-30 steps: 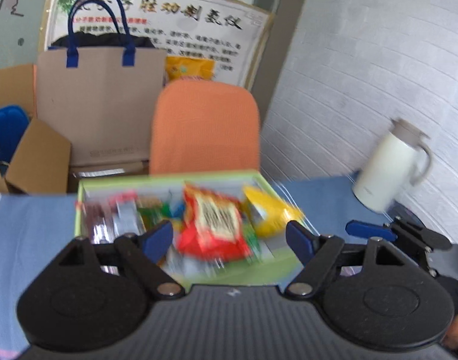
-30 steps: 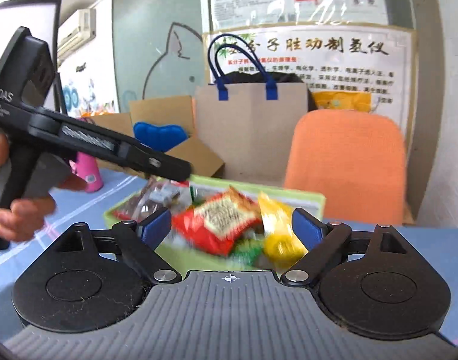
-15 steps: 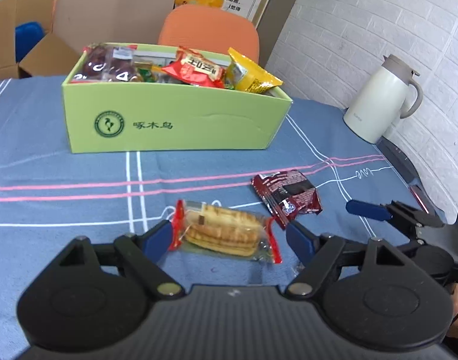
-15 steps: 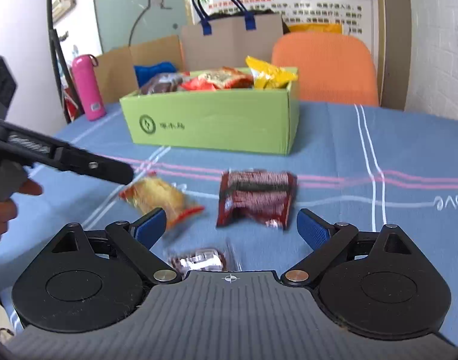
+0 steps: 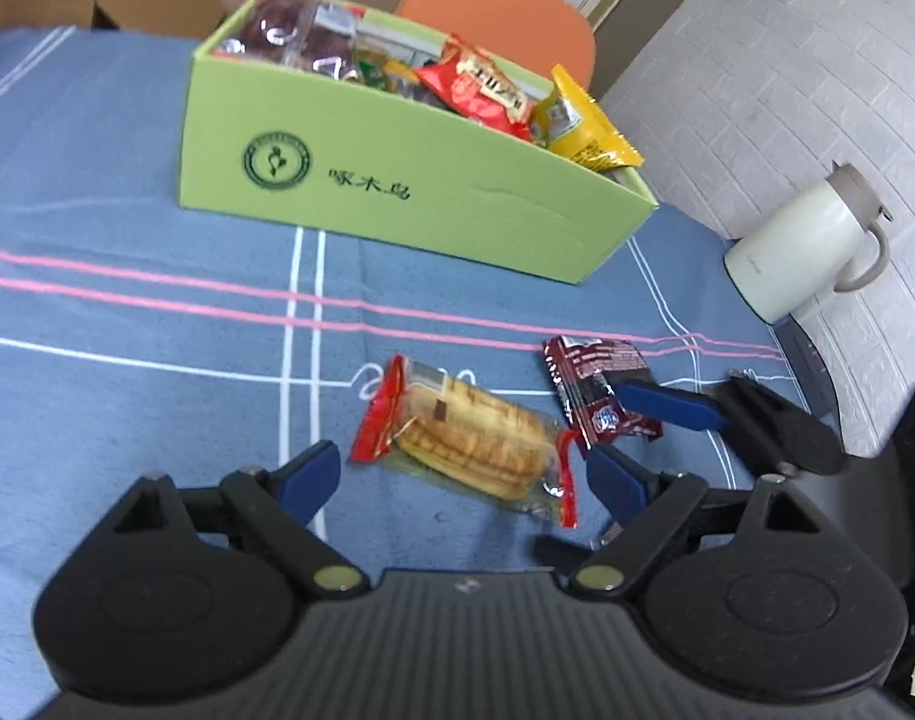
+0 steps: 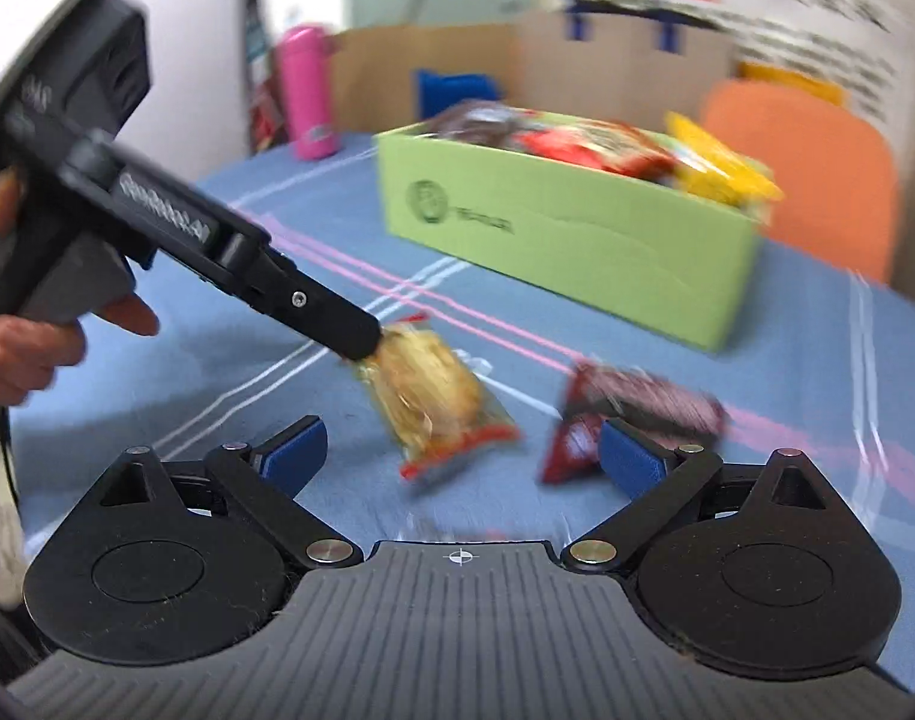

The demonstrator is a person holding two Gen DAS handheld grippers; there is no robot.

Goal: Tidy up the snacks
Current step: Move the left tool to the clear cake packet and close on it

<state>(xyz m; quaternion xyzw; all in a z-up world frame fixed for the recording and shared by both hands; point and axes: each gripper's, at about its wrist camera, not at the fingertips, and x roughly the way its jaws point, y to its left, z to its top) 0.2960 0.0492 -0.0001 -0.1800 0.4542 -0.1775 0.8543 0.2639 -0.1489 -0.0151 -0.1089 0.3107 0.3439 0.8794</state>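
A clear pack of biscuits with red ends [image 5: 466, 441] lies on the blue tablecloth, just ahead of and between the fingers of my open left gripper [image 5: 463, 477]. A dark red snack packet [image 5: 595, 387] lies to its right. My open right gripper [image 6: 462, 450] hovers low over both; the biscuit pack [image 6: 430, 399] and dark red packet [image 6: 631, 408] show blurred there. One of its fingers [image 5: 667, 405] reaches over the dark red packet in the left wrist view. The green box [image 5: 397, 180] behind holds several snacks. A small wrapper under the gripper bodies is mostly hidden.
A white thermos jug [image 5: 799, 258] stands at the right by the brick wall. A pink bottle [image 6: 307, 90] stands at the table's far left. An orange chair [image 5: 505, 6], cardboard boxes and a paper bag are behind the table.
Both grippers have dropped from box height to just above the table and closed in on the two loose packets. Both views tilted. Jaws stayed open.
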